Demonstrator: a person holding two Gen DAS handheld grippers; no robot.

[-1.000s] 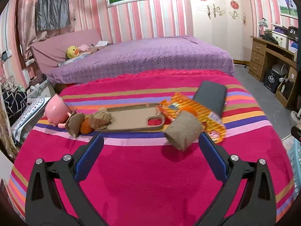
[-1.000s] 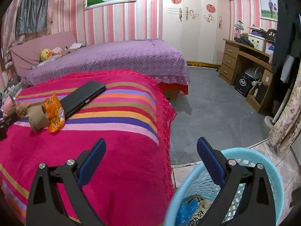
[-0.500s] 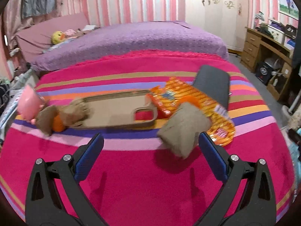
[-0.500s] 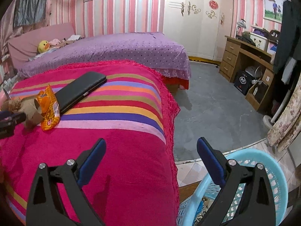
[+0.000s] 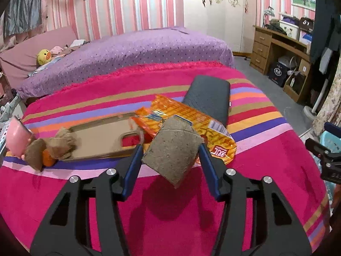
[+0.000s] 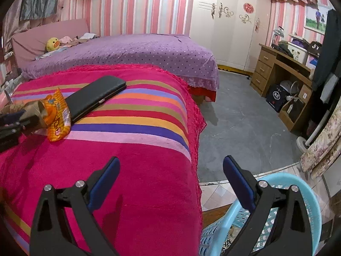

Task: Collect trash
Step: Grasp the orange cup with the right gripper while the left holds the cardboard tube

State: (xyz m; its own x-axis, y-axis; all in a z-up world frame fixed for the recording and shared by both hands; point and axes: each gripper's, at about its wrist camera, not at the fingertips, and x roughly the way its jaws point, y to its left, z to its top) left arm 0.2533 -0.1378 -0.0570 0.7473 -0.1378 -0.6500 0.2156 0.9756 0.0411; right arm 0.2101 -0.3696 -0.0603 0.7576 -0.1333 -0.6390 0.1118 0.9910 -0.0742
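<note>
Nearest to me, my left gripper [image 5: 169,160] is closing: a second ago its jaws stood wide apart, and now the blue pads [image 5: 133,166] sit on both sides of the cardboard tube [image 5: 173,147]. The tube is between them, tilted, with one end on the orange snack wrapper [image 5: 191,117]. The pads look to be touching its sides, but I cannot tell if they press firmly yet. I judge that the grasp of this piece of trash is just beginning.

My right gripper [image 6: 170,180] is open and empty above the striped pink blanket [image 6: 138,160], with the light blue basket [image 6: 307,194] just beside it on the floor, so the place to drop is ready.

Behind the tube lie the flat cardboard tray [image 5: 102,136], crumpled brown paper [image 5: 61,145] and a pink cup [image 5: 16,136] at the left. A black case [image 5: 207,98] lies further back, partly under the wrapper.
</note>
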